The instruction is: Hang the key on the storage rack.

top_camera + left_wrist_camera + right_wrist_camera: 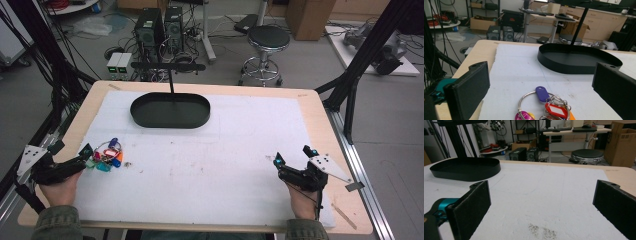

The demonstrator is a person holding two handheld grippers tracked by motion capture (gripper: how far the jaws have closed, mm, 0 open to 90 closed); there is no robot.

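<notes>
Both hands low and well apart — left gripper (75,156) and right gripper (292,156) fingers spread wide.

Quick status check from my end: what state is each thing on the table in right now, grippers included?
Left gripper: open, jaws either side of the key bunch, not pressing on it.
Right gripper: open, nothing between its jaws, over bare mat.
Key bunch: lying flat on the white mat, tags spread out.
Black tray: upright at the far side of the mat, nothing in it, a thin post rising from it.
</notes>
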